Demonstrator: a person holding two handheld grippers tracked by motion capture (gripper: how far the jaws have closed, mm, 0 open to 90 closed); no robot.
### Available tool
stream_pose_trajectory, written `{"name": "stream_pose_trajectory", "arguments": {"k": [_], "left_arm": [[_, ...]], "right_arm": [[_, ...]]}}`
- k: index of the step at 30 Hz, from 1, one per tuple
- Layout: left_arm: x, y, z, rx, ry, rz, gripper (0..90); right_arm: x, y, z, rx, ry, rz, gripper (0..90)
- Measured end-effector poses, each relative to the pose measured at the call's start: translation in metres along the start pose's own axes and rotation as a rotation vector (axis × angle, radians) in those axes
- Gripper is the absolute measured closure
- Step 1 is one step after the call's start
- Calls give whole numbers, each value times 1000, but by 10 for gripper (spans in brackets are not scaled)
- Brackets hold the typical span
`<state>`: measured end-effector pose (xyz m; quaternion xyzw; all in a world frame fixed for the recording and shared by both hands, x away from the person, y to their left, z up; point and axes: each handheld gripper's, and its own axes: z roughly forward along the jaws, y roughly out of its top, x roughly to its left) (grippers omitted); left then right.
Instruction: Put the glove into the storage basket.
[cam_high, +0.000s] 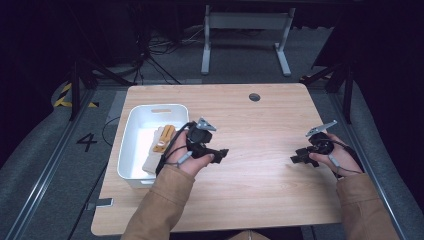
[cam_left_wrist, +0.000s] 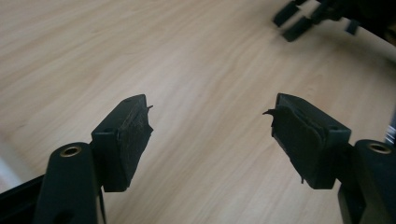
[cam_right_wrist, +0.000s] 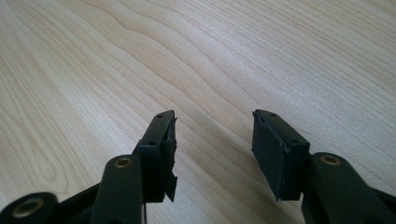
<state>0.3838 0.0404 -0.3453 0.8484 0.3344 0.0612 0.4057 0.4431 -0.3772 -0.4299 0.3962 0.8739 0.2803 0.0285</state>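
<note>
Left gripper (cam_left_wrist: 210, 126): we see jaws spread, empty, over wooden table (cam_high: 260, 125) | right gripper (cam_right_wrist: 212, 135): jaws spread, empty | white bin (cam_high: 131, 145): holds tan gloves (cam_high: 162, 140).

Matt pale wood-grain table (cam_high: 260, 150); glossy white plastic bin (cam_high: 131, 145); cloth gloves (cam_high: 161, 142).

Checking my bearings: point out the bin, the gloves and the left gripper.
bin (cam_high: 131, 120): high view, left rim.
gloves (cam_high: 162, 140): high view, tan glove's middle.
left gripper (cam_left_wrist: 210, 128): left gripper view, midway between its open jaws.
</note>
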Motion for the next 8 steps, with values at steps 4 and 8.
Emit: {"name": "stream_pose_trajectory", "arguments": {"k": [4,8], "left_arm": [[-12,-12,22,3,-72,37,290],[-19,-25,35,3,-105,45,288]], "right_arm": [[1,1,2,2,-4,-11,504],[2,1,3,-2,-14,-17,504]]}}
